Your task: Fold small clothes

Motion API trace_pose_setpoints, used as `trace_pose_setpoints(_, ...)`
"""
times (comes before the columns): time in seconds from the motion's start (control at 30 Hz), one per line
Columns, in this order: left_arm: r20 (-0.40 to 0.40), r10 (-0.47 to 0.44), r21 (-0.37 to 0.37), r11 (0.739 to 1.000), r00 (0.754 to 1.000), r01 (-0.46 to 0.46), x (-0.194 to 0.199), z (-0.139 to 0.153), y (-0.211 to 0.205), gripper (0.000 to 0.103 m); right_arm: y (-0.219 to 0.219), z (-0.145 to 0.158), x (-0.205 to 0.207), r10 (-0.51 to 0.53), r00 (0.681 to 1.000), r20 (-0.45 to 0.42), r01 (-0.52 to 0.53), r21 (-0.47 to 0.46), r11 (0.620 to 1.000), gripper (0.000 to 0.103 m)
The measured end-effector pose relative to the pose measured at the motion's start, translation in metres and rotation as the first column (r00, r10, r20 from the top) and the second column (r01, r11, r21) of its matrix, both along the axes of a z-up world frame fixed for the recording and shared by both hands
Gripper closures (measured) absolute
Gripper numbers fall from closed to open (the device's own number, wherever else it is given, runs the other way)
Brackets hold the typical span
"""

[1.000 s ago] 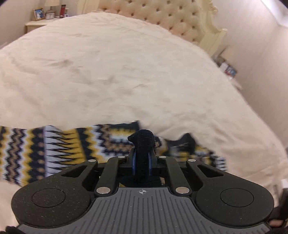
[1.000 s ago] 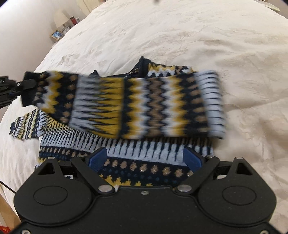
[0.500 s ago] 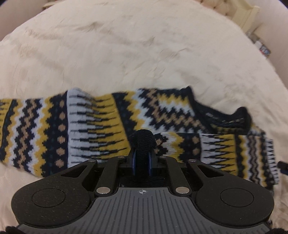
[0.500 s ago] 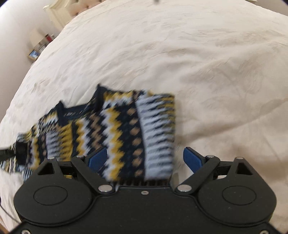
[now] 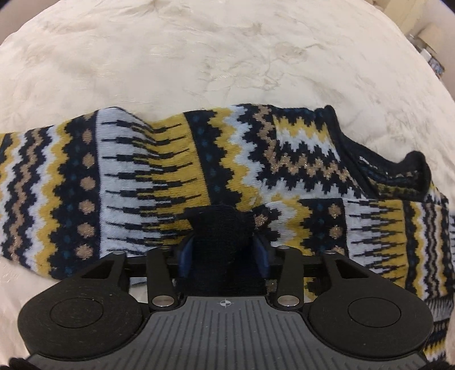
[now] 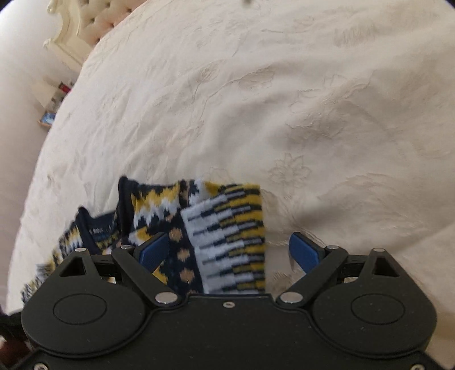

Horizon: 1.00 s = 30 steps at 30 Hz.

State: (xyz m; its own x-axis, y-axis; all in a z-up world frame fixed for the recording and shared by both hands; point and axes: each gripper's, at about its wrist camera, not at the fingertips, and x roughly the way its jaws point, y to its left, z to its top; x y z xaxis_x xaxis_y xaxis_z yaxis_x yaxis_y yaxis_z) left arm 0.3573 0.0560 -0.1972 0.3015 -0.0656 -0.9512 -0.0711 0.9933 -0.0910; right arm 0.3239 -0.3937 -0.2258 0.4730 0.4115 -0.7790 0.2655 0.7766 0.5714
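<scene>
A navy, yellow and white patterned knit sweater (image 5: 159,176) lies across the cream bedspread (image 5: 227,57), its sleeve folded over the body. My left gripper (image 5: 223,250) points down onto it. Its jaws are opening, and the dark sleeve cuff (image 5: 220,224) sits loose between the blue pads (image 5: 184,253). In the right wrist view the sweater (image 6: 224,227) shows its neckline end, slightly blurred. My right gripper (image 6: 229,250) hovers over that end, open wide, gripping nothing, with the fabric lying under the left finger and the gap.
The bedspread (image 6: 312,99) stretches far around the sweater. A tufted cream headboard (image 6: 85,25) and a bedside table with small items (image 6: 54,102) stand at the upper left of the right wrist view. Clutter shows beyond the bed edge (image 5: 429,51).
The left gripper came down with the sleeve cuff, laid the sleeve across the sweater and spread its jaws. The right gripper swung towards the sweater's neckline end, staying open.
</scene>
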Motion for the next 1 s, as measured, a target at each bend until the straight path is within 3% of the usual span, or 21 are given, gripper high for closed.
trace_pose_setpoints(0.17, 0.004, -0.009, 0.005, 1.0, 1.0, 0.009, 0.004, -0.005, -0.005, 0.05, -0.007, -0.009, 0.007, -0.024, 1.0, 0.02, 0.023, 0.054, 0.998, 0.012)
trace_pose_setpoints(0.3, 0.012, -0.004, -0.003, 1.0, 1.0, 0.004, 0.003, -0.005, -0.005, 0.047, -0.015, -0.012, 0.006, -0.052, 0.998, 0.029, 0.05, 0.08, 0.996, 0.04)
trace_pose_setpoints(0.4, 0.012, -0.009, 0.001, 1.0, 1.0, 0.009, 0.002, -0.004, -0.006, 0.045, -0.014, -0.01, 0.007, -0.034, 0.999, 0.008, 0.033, 0.073, 0.997, 0.086)
trace_pose_setpoints(0.57, 0.015, -0.041, -0.025, 0.999, 0.999, 0.041, 0.008, -0.009, -0.014, 0.023, 0.002, 0.029, 0.003, 0.032, 0.998, 0.049, -0.024, -0.161, 0.987, 0.087)
trace_pose_setpoints(0.63, 0.008, -0.069, -0.021, 0.997, 0.998, 0.069, 0.01, -0.012, -0.019, 0.011, 0.005, 0.023, 0.005, 0.047, 0.999, 0.01, -0.044, -0.228, 0.973, 0.088)
trace_pose_setpoints(0.7, 0.003, -0.086, -0.007, 0.996, 0.996, 0.086, 0.012, -0.014, -0.025, 0.009, 0.006, 0.013, 0.008, 0.061, 0.998, -0.019, -0.064, -0.225, 0.972, 0.087)
trace_pose_setpoints(0.77, 0.004, -0.079, -0.004, 0.997, 0.997, 0.079, 0.013, -0.013, -0.026, 0.009, 0.006, 0.014, 0.009, 0.054, 0.999, 0.002, -0.052, -0.218, 0.975, 0.077)
trace_pose_setpoints(0.8, 0.009, -0.076, -0.008, 0.997, 0.997, 0.076, 0.012, -0.013, -0.026, 0.009, 0.004, 0.018, 0.008, 0.041, 0.999, 0.018, -0.036, -0.224, 0.974, 0.064)
trace_pose_setpoints(0.83, 0.015, -0.079, -0.013, 0.997, 0.997, 0.079, 0.011, -0.012, -0.025, 0.009, 0.003, 0.022, 0.006, 0.029, 0.999, 0.033, -0.02, -0.234, 0.972, 0.043)
trace_pose_setpoints(0.9, 0.021, -0.093, -0.014, 0.996, 0.995, 0.093, 0.008, -0.011, -0.024, 0.009, 0.001, 0.03, -0.001, 0.027, 0.997, 0.066, -0.01, -0.247, 0.969, 0.025)
trace_pose_setpoints(1.0, 0.027, -0.109, 0.005, 0.994, 0.994, 0.109, 0.0, -0.008, -0.02, 0.009, 0.007, 0.035, -0.011, 0.078, 0.996, 0.048, -0.061, -0.291, 0.955, 0.027)
